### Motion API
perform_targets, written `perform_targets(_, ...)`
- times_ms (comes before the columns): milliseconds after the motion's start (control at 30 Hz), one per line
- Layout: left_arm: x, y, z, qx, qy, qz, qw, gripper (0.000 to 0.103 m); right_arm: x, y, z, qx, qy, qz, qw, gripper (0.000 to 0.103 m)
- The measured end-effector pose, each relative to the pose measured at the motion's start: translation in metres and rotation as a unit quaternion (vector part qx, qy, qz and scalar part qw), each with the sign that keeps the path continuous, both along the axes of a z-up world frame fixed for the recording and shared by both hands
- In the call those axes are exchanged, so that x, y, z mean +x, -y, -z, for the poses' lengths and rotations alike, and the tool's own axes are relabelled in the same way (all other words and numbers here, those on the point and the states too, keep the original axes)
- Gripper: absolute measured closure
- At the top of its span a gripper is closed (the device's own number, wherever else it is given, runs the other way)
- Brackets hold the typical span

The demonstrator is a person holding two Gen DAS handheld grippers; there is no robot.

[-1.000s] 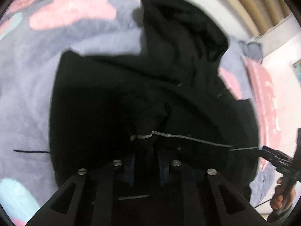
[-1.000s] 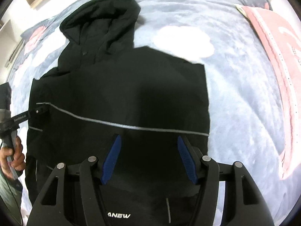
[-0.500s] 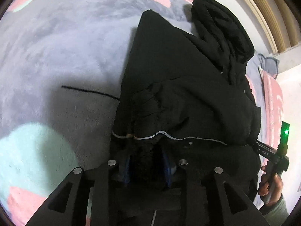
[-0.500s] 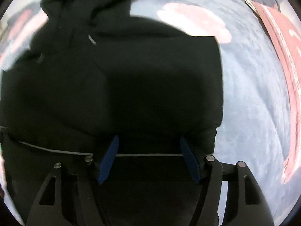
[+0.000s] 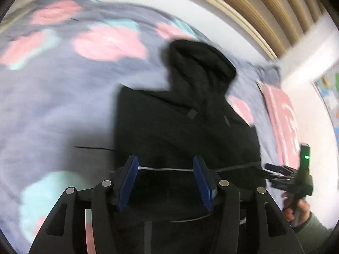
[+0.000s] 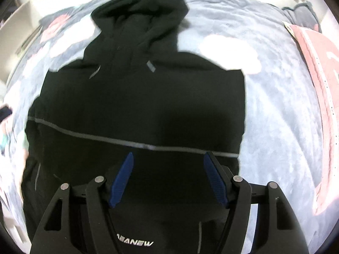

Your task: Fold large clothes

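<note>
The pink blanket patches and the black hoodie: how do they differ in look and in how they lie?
The pink patches are flat, pale, rounded shapes that belong to the grey blanket; the black hoodie is a separate thing lying on that blanket. The patches are plain; the hoodie has a thin grey stripe across it. The patches are scattered; the hoodie is one large piece, with its hood at the far end. Both look soft.

Both fisheye views bend and darken at the rims. Motion blur smears the left view, while glare washes out the blanket [image 6: 275, 97] on the right. The black hoodie [image 6: 137, 97] swallows detail in shadow.
</note>
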State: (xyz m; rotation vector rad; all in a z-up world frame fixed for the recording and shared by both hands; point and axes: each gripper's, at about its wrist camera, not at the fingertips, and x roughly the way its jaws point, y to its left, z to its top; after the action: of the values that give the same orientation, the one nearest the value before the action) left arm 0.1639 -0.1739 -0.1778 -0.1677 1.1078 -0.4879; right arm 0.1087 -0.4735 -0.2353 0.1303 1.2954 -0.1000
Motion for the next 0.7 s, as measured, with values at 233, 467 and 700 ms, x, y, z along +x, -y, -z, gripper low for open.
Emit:
perform_targets(233, 0.021, 0.049, 0.095, 0.093, -0.079, 0.021, 0.9923, 0.048, -0.003, -0.007, 0.053, -0.030, -0.058, 0.001, 0.998, 0.032)
perform_targets(467, 0.028, 0.036, 0.000, 0.012, -0.013, 0.092, 0.9957, 0.048, 0.018, 0.018, -0.005, 0.053, -0.030, 0.003, 0.998, 0.032)
perform_targets(700, 0.149, 0.054, -0.047, 0.018, 0.073, 0.015, 0.9971, 0.048, 0.127, 0.068, -0.062, 0.031, 0.092, 0.047, 0.994, 0.032)
